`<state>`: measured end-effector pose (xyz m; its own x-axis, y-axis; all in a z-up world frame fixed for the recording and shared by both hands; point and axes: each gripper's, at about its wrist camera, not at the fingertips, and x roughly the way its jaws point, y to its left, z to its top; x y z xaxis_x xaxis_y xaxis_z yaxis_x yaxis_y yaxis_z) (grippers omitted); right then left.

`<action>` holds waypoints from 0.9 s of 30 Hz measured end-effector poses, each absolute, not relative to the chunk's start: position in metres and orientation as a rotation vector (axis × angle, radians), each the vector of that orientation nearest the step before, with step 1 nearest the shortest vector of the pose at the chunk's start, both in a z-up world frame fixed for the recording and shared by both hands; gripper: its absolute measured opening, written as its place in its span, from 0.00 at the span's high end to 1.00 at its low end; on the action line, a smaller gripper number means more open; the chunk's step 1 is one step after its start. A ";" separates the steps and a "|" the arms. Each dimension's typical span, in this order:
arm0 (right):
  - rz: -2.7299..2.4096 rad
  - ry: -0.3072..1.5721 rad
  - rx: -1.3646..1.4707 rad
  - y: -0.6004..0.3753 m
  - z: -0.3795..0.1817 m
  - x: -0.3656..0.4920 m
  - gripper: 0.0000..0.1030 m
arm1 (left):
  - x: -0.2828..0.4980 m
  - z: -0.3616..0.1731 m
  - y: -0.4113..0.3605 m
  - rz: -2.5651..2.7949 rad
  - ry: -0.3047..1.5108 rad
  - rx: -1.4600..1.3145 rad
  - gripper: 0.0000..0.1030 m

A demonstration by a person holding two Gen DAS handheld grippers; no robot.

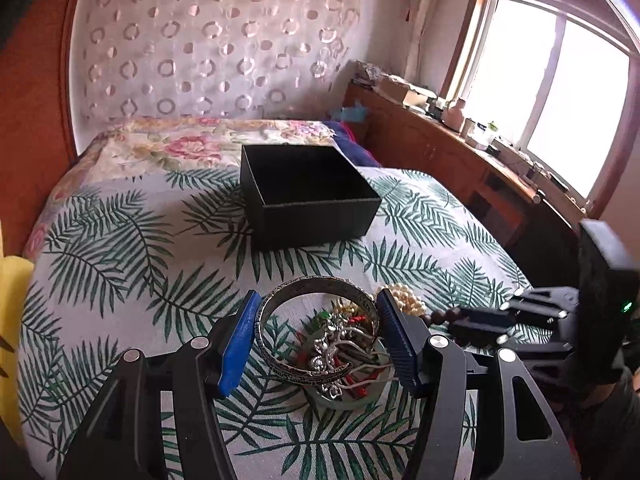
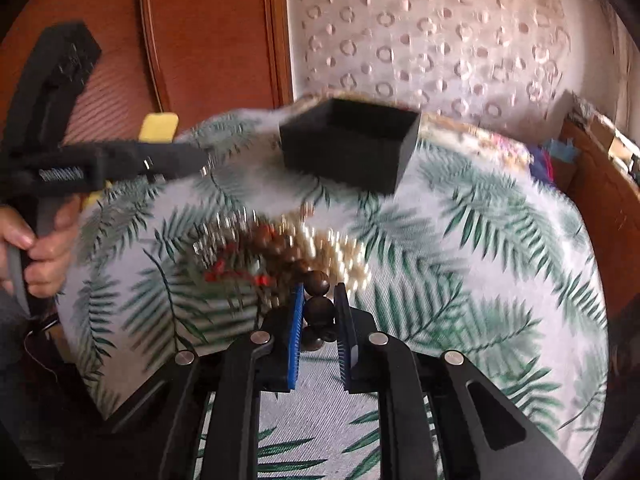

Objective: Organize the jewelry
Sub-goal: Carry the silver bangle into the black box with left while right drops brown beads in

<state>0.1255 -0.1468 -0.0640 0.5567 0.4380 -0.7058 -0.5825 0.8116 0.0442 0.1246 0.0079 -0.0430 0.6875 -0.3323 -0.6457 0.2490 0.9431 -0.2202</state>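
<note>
A pile of jewelry lies on the leaf-print bedspread (image 1: 120, 264): an engraved silver bangle (image 1: 276, 320), a tangle of silver, red and green pieces (image 1: 340, 344), and a pearl strand (image 1: 404, 296). My left gripper (image 1: 316, 332) is open, its blue pads on either side of the bangle and tangle. My right gripper (image 2: 320, 312) is shut on a dark wooden bead bracelet (image 2: 318, 308), with the blurred pile (image 2: 280, 248) just beyond it. An open black box (image 1: 308, 196) stands further back on the bed; it also shows in the right wrist view (image 2: 352, 140).
The right gripper's body (image 1: 520, 320) reaches in from the right in the left wrist view. A wooden cabinet (image 1: 460, 152) with clutter runs along the window side. A floral pillow (image 1: 180, 144) lies behind the box. A wooden headboard (image 2: 200, 40) stands at the left.
</note>
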 end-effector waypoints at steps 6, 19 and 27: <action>0.608 0.666 -0.218 -0.150 -0.020 0.128 0.84 | 0.126 -0.035 0.011 -0.317 0.717 -0.114 0.45; 0.596 0.559 -0.227 -0.153 0.031 0.165 0.84 | 0.148 -0.024 0.010 -0.294 0.683 -0.080 0.45; 0.628 0.536 -0.180 -0.147 0.049 0.222 0.84 | 0.171 -0.023 0.012 -0.268 0.676 -0.057 0.45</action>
<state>0.2225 -0.1474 0.0485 0.6789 0.5104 -0.5277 -0.6013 0.7990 -0.0008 0.1715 0.0116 -0.0226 0.7471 -0.2635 -0.6103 0.2266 0.9641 -0.1388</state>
